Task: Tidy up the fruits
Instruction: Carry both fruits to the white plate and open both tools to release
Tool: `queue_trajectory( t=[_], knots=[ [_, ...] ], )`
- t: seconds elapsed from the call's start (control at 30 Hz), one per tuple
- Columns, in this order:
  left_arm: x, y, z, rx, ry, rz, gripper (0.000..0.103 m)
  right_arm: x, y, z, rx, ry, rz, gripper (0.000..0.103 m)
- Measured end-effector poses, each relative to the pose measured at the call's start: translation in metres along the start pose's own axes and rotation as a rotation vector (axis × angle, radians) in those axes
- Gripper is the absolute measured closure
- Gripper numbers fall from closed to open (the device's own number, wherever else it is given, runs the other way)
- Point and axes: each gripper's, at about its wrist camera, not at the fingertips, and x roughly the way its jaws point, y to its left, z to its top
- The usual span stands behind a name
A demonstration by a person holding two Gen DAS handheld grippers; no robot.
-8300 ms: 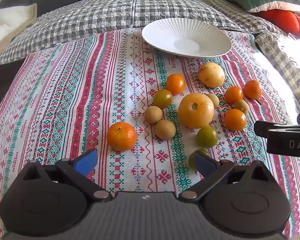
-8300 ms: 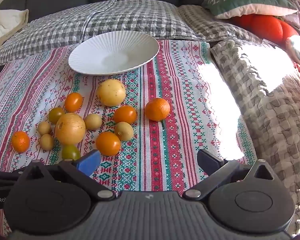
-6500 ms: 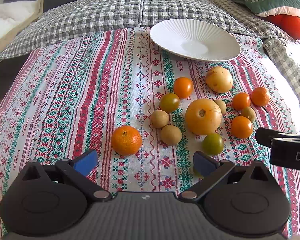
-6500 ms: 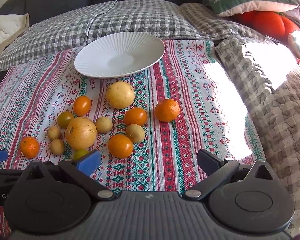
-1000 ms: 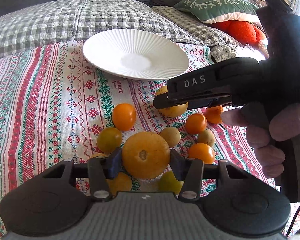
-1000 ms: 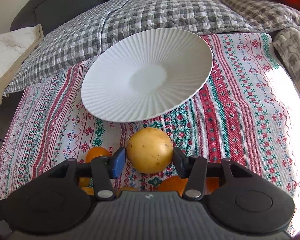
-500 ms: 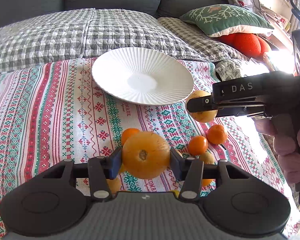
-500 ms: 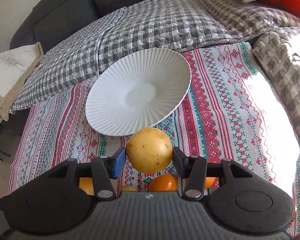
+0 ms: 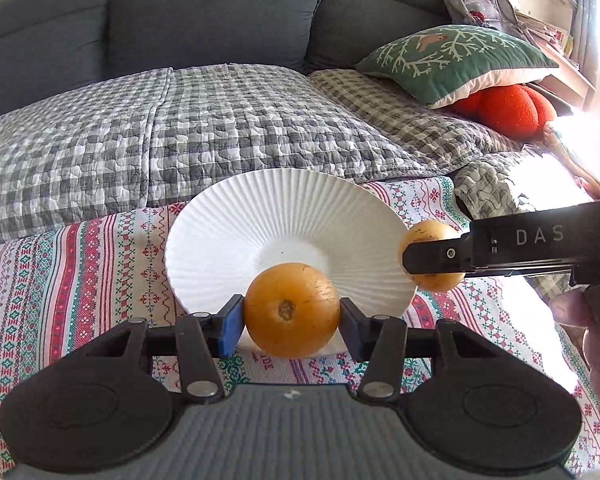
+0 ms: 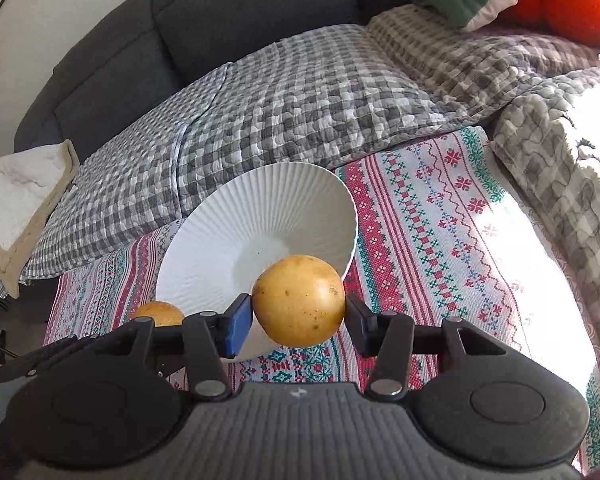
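Left tool (image 9: 291, 324): pitched downward, pads clamped on either side of a large orange fruit (image 9: 292, 309), stem scar facing the camera. Fruit is held clear of the cloth, in front of the near rim of the white ribbed plate (image 9: 236, 232).

Right tool (image 10: 299, 322): likewise pitched downward, pads clamped on a yellow speckled fruit (image 10: 299, 300). It is held above the patterned cloth (image 10: 440, 232), overlapping the plate's near right edge in its own view.

From the left wrist view, the right tool enters from the right edge, roughly level, its finger crossing the yellow fruit just beside the plate's right rim. A hand (image 9: 598, 344) grips its handle at lower right; fingers partly visible only.

From the right wrist view, the orange fruit and the dark tips of the left tool show at lower left, beside the plate.

Plate lies empty on the striped cloth, which is spread over a checked quilt (image 9: 180, 120) on a grey sofa (image 9: 204, 12). Green cushion (image 9: 456, 60) at upper right.
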Motion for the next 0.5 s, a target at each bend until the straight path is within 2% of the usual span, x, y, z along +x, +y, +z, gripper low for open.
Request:
queue_trajectory(
  t=[0.23,0.5],
  knots=[
    [0.043,-0.002,0.019,0.036,-0.001,0.001,0.057,0.031,0.004,0.022,0.000,0.000,0.018,0.056],
    [0.069,0.000,0.023,0.078,0.021,0.042,0.057,0.057,0.009,0.026,0.006,0.014,0.030,0.056]
  ],
)
